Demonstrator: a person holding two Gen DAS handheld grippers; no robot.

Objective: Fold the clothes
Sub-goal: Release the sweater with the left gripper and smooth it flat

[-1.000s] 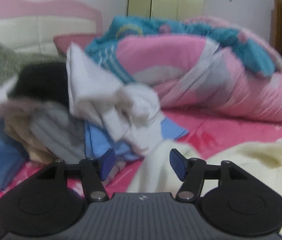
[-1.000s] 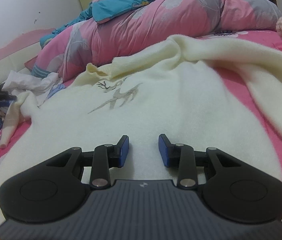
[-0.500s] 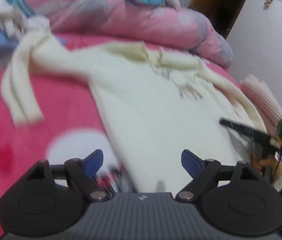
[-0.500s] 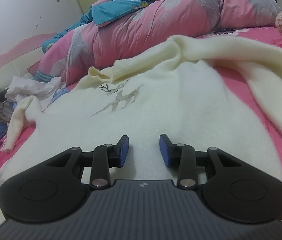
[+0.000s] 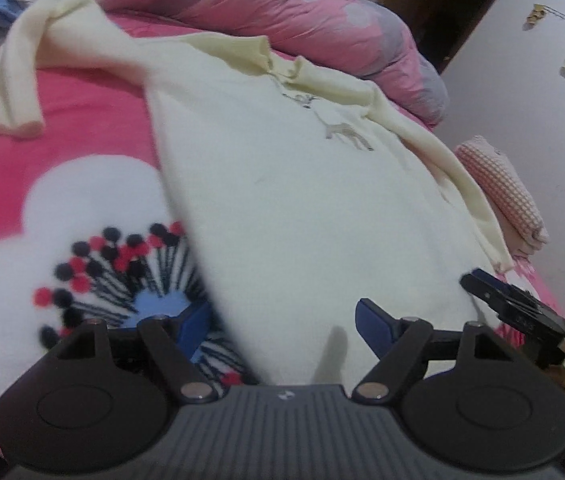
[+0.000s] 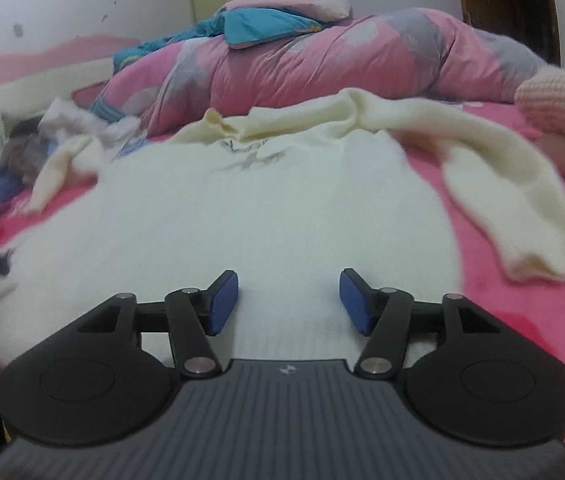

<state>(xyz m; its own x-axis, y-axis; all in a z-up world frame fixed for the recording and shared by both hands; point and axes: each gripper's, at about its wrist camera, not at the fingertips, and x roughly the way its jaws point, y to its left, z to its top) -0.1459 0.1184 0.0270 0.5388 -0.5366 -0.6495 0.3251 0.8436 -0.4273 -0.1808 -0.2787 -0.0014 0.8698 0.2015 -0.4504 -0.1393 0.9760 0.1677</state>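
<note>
The cream sweater (image 5: 290, 184) lies flat on the pink bedspread (image 5: 82, 120), its near edge under the closing left gripper (image 5: 282, 326) and opening right gripper (image 6: 288, 300), both tipped down holding nothing.

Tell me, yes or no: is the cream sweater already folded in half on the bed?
No, the cream sweater lies spread flat on the pink bedsheet, both sleeves stretched out sideways.

A cream sweater (image 6: 266, 208) lies spread flat on a pink bedsheet (image 6: 522, 320), its grey deer motif (image 6: 248, 158) near the far collar. One sleeve (image 6: 514, 200) trails to the right, the other (image 6: 62, 164) to the left. The right gripper (image 6: 288, 300) hovers over the near hem, jaws opening, pads clear of the knit. A pink quilt (image 6: 322, 60) is heaped at the far side.
</note>
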